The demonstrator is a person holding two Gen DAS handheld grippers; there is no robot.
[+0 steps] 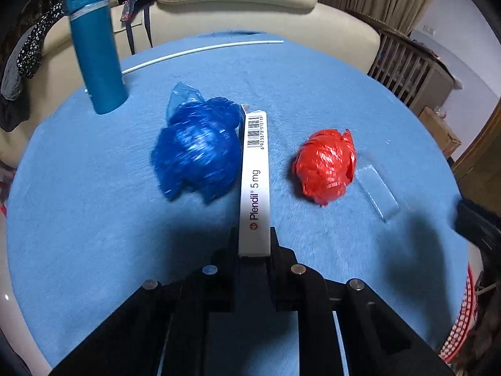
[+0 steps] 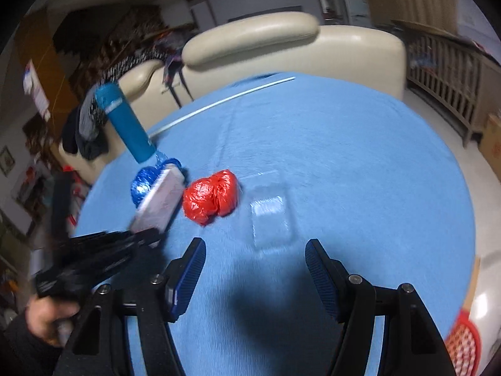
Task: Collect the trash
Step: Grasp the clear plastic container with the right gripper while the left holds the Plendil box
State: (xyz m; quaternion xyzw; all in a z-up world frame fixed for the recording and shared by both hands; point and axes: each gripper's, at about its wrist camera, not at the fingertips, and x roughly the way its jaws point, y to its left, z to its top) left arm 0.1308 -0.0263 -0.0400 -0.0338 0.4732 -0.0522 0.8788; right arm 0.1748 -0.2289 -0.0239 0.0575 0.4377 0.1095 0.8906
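Blue cloth (image 1: pixel 94 235): left claw (image 1: pixel 253 244) grips pill box (image 1: pixel 255 181); right claw (image 2: pixel 255 269) wide (clear tray (image 2: pixel 271 216) empty).

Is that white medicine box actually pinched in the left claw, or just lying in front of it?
Touching. In the left wrist view the left gripper has both fingers closed against the sides of the white medicine box, with no gap showing on either side.

Blue-clothed table (image 1: pixel 94 219): red bag (image 1: pixel 325 166), blue bag (image 1: pixel 194 150), flask (image 1: pixel 94 47).
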